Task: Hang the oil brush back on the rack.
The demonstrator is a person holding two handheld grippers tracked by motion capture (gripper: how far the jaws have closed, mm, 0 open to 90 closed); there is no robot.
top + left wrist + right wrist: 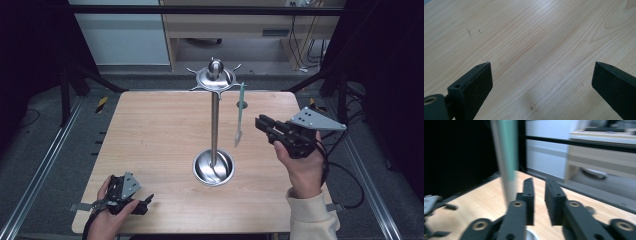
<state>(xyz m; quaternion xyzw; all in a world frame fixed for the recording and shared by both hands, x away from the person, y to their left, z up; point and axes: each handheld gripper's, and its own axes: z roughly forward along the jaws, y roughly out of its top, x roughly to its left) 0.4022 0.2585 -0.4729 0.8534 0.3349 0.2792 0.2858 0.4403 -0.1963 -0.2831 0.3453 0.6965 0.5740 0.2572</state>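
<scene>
A steel stand [215, 125] with a round base [213, 167] and a hooked top disc [215, 77] rises from the middle of the wooden table [150, 130]. A slim utensil [240, 112] with a pale green handle hangs from a hook on the disc's right side. My right gripper [259, 123] is held in the air just right of the utensil's lower end, pointing left. In the right gripper view its jaws [539, 181] stand a narrow gap apart with nothing between them, and the blurred utensil [505, 157] hangs to their left. My left gripper [148, 201] rests at the table's near left corner, open over bare wood [541, 66].
Metal rails run along both sides of the table on the floor. A light wooden desk [235, 25] and a pale panel [122, 35] stand beyond the far edge. A cable [345, 175] trails from the right gripper off the table's right side.
</scene>
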